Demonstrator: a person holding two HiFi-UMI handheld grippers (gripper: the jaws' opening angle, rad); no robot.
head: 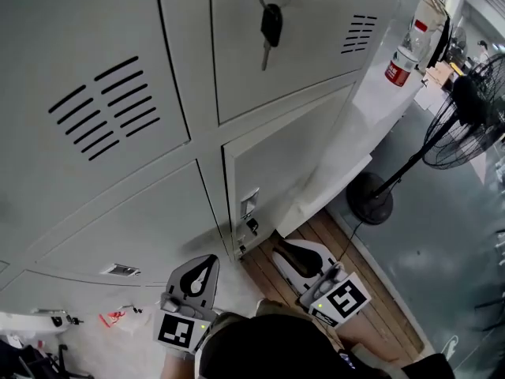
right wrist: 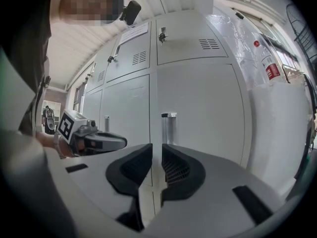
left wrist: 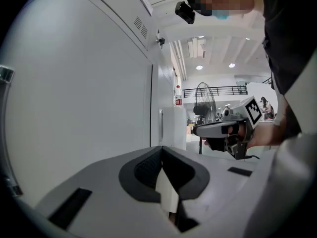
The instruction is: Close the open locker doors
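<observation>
Now locker door upright; left hand-held gripper pressed together; right hand-held gripper slightly spread.

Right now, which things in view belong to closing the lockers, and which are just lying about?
Job: lower grey metal locker door with latch handle; left claw; right claw.

Lying about: black-headed hanging key; black pedestal fan; red and white canister; wooden slatted floor.
</observation>
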